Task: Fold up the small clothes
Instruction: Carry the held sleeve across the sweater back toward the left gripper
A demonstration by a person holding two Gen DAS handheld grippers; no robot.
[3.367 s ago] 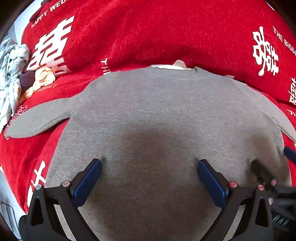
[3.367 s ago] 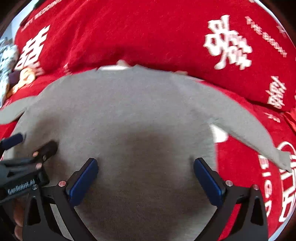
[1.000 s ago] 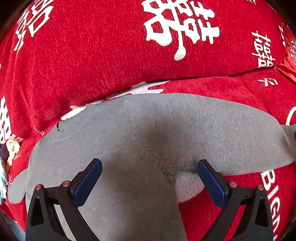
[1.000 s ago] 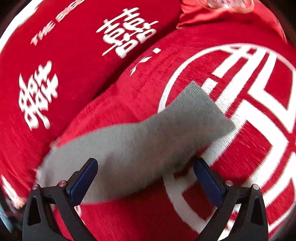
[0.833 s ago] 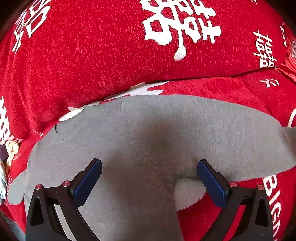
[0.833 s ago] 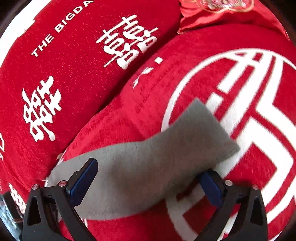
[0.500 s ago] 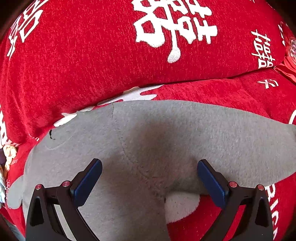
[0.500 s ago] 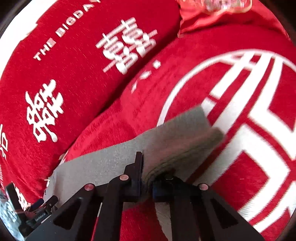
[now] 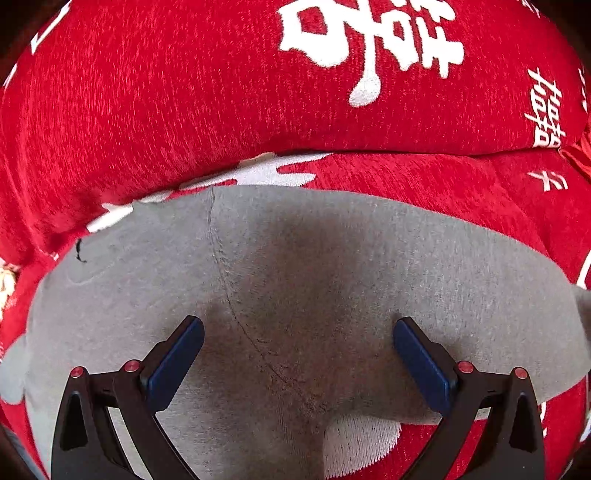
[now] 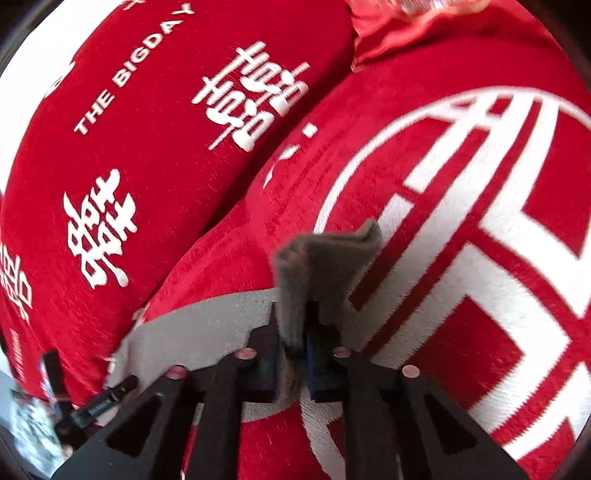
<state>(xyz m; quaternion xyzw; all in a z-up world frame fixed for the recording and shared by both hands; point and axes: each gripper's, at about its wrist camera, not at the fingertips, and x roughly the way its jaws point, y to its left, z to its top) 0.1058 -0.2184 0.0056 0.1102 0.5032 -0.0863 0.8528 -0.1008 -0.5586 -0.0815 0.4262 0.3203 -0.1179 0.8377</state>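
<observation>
A small grey long-sleeved top (image 9: 303, 280) lies flat on a red bedspread (image 9: 461, 184). My left gripper (image 9: 297, 350) is open, its blue pads over the shoulder seam where the right sleeve joins the body. My right gripper (image 10: 295, 332) is shut on the cuff end of that grey sleeve (image 10: 325, 258), which bunches up between the jaws and lifts off the cover. The rest of the sleeve (image 10: 207, 332) runs left toward the other gripper (image 10: 92, 406), seen at the lower left.
A big red pillow with white characters (image 9: 258, 81) lies behind the top. The bedspread has a large white circular pattern (image 10: 461, 240). A shiny red cushion (image 10: 406, 22) sits at the far right. Patterned cloth (image 10: 26, 424) lies off the bed's left edge.
My right gripper closed on the sleeve cuff and lifted it, so the cuff now stands bunched. My left gripper edged closer over the shoulder seam and stays open.
</observation>
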